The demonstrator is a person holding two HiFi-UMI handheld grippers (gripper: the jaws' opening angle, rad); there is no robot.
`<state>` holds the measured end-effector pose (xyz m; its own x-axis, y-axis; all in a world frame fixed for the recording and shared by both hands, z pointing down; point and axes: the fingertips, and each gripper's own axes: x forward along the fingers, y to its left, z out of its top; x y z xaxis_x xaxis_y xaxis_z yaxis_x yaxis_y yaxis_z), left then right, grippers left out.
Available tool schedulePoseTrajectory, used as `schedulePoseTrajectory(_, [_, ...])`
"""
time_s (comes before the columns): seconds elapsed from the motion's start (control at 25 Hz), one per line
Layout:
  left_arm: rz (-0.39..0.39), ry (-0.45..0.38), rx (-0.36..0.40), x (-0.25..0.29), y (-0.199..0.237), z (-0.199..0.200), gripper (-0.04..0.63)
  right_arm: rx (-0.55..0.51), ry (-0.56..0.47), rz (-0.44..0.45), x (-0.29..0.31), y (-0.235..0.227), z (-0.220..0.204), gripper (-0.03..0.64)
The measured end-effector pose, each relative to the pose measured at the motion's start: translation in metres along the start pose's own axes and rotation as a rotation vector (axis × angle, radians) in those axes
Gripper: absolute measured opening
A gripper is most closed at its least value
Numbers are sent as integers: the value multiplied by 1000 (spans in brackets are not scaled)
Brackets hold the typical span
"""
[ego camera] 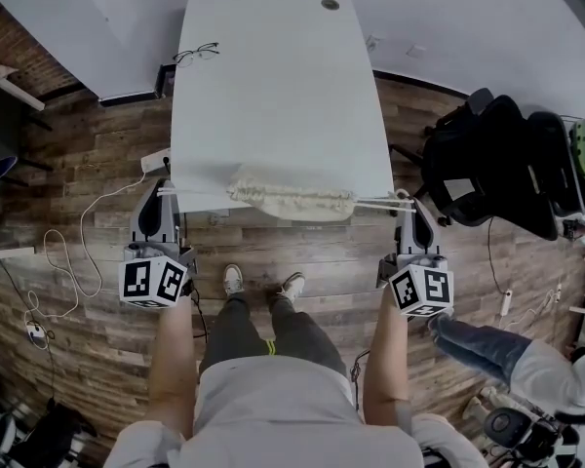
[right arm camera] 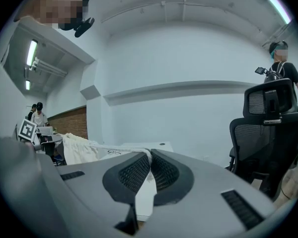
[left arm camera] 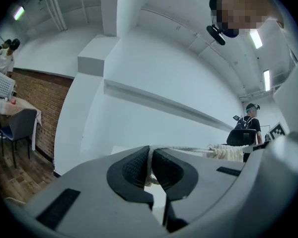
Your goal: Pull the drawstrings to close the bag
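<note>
A cream drawstring bag lies bunched along the near edge of the white table. Its white drawstrings run out both sides, taut. The left drawstring leads to my left gripper, shut on it just off the table's left corner. In the left gripper view the cord passes between the black pads toward the bag. The right drawstring ends in my right gripper, shut on it; in the right gripper view the cord runs from the bag into the pads.
Glasses lie at the table's far left. Black office chairs stand to the right, close to my right gripper. Another seated person is at lower right. Cables trail over the wooden floor on the left.
</note>
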<state>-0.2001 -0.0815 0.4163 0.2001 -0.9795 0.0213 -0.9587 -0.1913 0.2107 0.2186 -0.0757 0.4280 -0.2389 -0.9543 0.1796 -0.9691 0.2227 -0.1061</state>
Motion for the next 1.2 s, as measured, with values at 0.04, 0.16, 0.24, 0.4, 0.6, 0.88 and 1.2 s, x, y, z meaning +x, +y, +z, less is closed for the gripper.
schedulePoseTrajectory(0.04, [1, -3, -13, -1, 0, 1, 18, 4, -1, -2, -1, 0, 0, 37])
schedulePoseTrajectory(0.16, [5, -1, -23, -4, 0, 1, 18, 3, 1, -4, -3, 0, -1, 37])
schedulePoseTrajectory(0.24, [9, 3, -22, -6, 1, 0, 18, 5, 2, -2, -3, 0, -1, 37])
schedulePoseTrajectory(0.4, [26, 15, -36, -7, 2, 2, 18, 6, 3, 2, -3, 0, -1, 37])
schedulePoseTrajectory(0.6, [23, 5, -78, -9, 5, 2, 18, 9, 1, 10, -6, 0, -1, 37])
schedulePoseTrajectory(0.88, [24, -1, -91, -10, 5, 2, 18, 26, -9, 7, -7, -2, 1, 37])
schedulePoseTrajectory(1.2, [18, -9, -118, -11, 4, -1, 18, 13, -9, 5, -11, -4, 3, 37])
